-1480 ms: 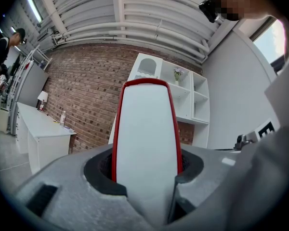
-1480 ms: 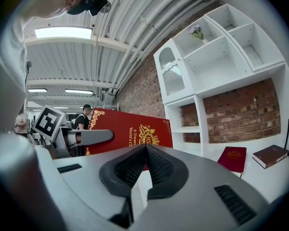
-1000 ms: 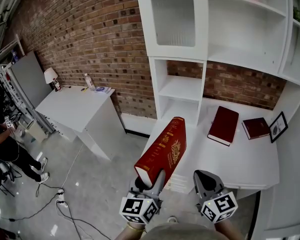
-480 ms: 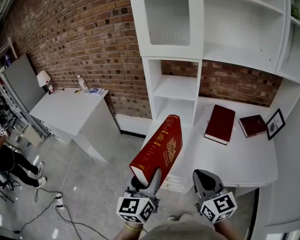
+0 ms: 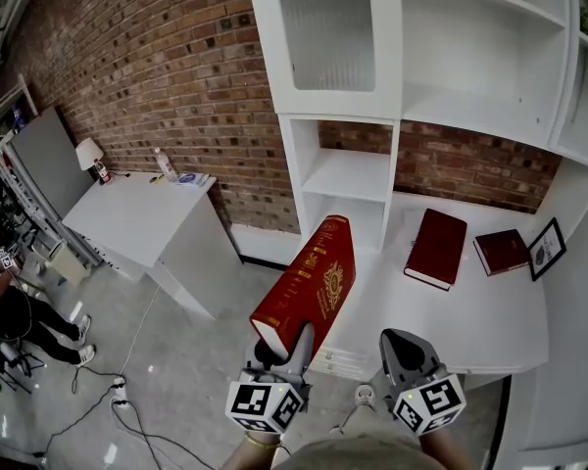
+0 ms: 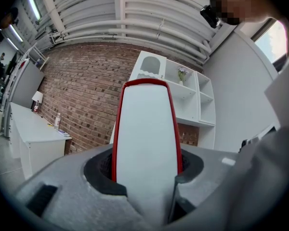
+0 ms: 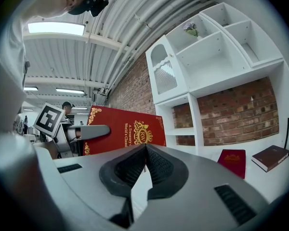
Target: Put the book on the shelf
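Note:
A large red book [image 5: 312,280] with gold print is held tilted over the floor in front of the white desk [image 5: 490,326]. My left gripper [image 5: 282,347] is shut on its lower end. In the left gripper view the book's white page edge [image 6: 147,134] fills the space between the jaws of that gripper [image 6: 144,166]. Its top end points at the white shelf unit [image 5: 348,176]. My right gripper [image 5: 402,352] hovers to the right of the book, shut, holding nothing. In the right gripper view its tips [image 7: 145,147] meet, with the book's cover [image 7: 125,131] behind them.
Two dark red books [image 5: 437,247] [image 5: 501,251] lie on the desk beside a framed picture [image 5: 546,248]. A white table [image 5: 142,218] with a bottle and small items stands against the brick wall at the left. A person [image 5: 5,306] stands far left. Cables lie on the floor.
The book and both grippers have drifted slightly left and up in the head view. The grip on the book is unchanged.

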{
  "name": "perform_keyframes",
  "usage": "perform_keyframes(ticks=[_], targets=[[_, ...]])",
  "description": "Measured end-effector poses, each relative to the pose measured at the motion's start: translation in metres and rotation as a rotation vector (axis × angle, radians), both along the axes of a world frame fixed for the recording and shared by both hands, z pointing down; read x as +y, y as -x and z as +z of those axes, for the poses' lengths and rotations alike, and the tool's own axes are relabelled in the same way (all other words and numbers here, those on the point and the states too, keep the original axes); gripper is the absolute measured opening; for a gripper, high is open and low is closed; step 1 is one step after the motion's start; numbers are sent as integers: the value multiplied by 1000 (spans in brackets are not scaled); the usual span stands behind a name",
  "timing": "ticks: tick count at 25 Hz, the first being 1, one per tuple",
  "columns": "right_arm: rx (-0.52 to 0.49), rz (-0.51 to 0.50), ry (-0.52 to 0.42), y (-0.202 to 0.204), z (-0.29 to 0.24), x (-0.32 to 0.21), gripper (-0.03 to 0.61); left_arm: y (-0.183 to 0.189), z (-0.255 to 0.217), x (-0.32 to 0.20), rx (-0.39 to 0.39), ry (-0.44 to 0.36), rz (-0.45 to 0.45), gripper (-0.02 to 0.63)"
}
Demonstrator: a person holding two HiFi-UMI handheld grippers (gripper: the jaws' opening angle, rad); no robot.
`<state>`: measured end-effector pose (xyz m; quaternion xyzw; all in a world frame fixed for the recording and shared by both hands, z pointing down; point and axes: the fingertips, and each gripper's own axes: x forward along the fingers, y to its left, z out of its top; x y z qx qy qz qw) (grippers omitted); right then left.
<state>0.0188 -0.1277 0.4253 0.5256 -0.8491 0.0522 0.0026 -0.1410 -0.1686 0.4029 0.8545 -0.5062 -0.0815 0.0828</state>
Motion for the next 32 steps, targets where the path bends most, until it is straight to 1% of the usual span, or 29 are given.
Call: perform_keyframes(ticks=[3, 8, 16, 21, 24, 27, 29, 32], targets=[[0, -16, -8, -3, -2, -17, 6, -4, -3, -12, -1, 20, -13, 233], [-4, -36, -23, -10, -6, -46, 6, -12, -5, -36, 2, -15, -27, 233], [-4, -54, -25, -26, -6, -84, 6, -30, -6, -72, -7, -32, -32, 233], [-7, -67, -28, -33, -7, -101, 6, -40, -9, -88, -4, -3, -37, 233], [-7, -75, -30, -37, -10, -110, 6, -42, -12, -98, -4, -23, -41, 233], [-8, -85, -33, -40, -11, -118, 6, -44, -14, -105, -14, -19, -56, 233], [-6, -93, -34, -42, -12, -123, 6, -45, -14, -111, -23, -40, -60, 233], [-4, -105, -36, -44, -14, -130, 6, -48, -17, -118, -17, -49, -69, 233]])
